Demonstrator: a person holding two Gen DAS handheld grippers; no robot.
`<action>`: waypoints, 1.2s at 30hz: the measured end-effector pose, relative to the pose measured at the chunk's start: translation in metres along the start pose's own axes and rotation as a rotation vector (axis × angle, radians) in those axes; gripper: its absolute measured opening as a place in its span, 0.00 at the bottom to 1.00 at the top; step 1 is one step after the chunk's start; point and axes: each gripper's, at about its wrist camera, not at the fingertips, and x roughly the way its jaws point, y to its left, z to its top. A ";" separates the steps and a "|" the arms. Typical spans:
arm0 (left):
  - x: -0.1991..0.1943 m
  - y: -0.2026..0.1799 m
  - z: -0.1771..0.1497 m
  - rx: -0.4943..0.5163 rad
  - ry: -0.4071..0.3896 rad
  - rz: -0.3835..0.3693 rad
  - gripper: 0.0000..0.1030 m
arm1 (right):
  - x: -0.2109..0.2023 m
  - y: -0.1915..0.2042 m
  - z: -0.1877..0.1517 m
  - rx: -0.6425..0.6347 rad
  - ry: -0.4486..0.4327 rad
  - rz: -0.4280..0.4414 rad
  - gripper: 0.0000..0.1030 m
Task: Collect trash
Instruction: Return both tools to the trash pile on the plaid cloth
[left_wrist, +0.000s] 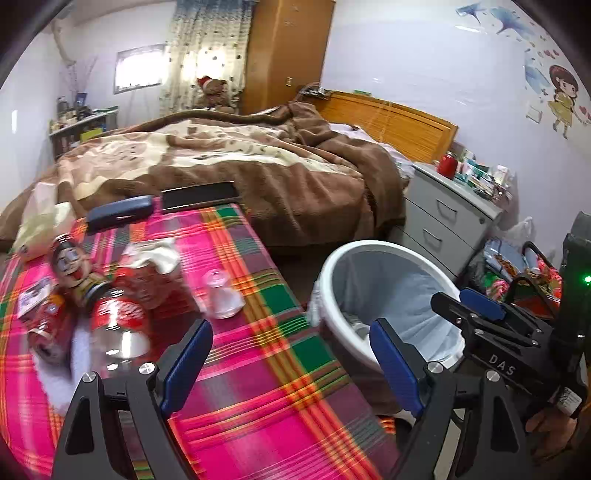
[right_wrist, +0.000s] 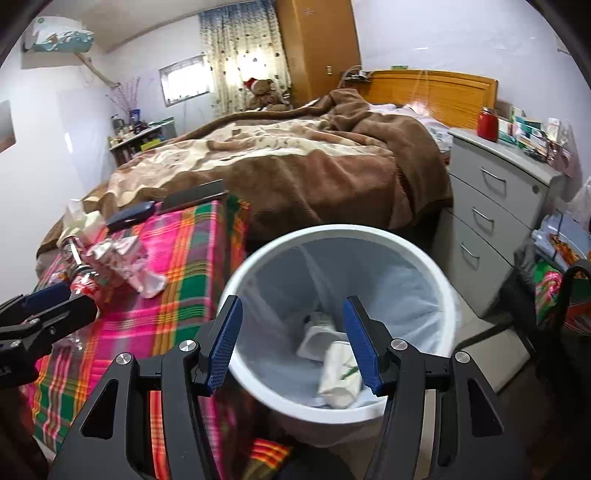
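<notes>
A white trash bin (right_wrist: 436, 273) with a pale liner stands on the floor beside the plaid-covered table (left_wrist: 258, 369). Inside it lie a white cup (right_wrist: 340, 373) and a white tray (right_wrist: 317, 339). My right gripper (right_wrist: 295, 347) is open and empty right above the bin; it also shows in the left wrist view (left_wrist: 469, 314). My left gripper (left_wrist: 291, 362) is open and empty over the table's right part. On the table lie cola bottles (left_wrist: 118, 317), a clear plastic cup (left_wrist: 221, 295) on its side and crumpled wrappers (right_wrist: 122, 258).
A dark case (left_wrist: 118, 214) and a black tablet (left_wrist: 199, 195) lie at the table's far end. A bed with a brown blanket (left_wrist: 258, 158) is behind. A grey drawer cabinet (right_wrist: 491, 206) stands right of the bin, with bags (right_wrist: 557, 280) on the floor.
</notes>
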 end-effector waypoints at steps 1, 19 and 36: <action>-0.004 0.006 -0.003 -0.013 -0.002 0.008 0.84 | 0.000 0.005 -0.001 -0.002 0.000 0.008 0.56; -0.062 0.139 -0.049 -0.251 -0.047 0.224 0.84 | 0.024 0.086 -0.007 -0.122 0.031 0.142 0.56; -0.055 0.223 -0.070 -0.403 0.000 0.311 0.84 | 0.059 0.132 0.009 -0.193 0.058 0.262 0.56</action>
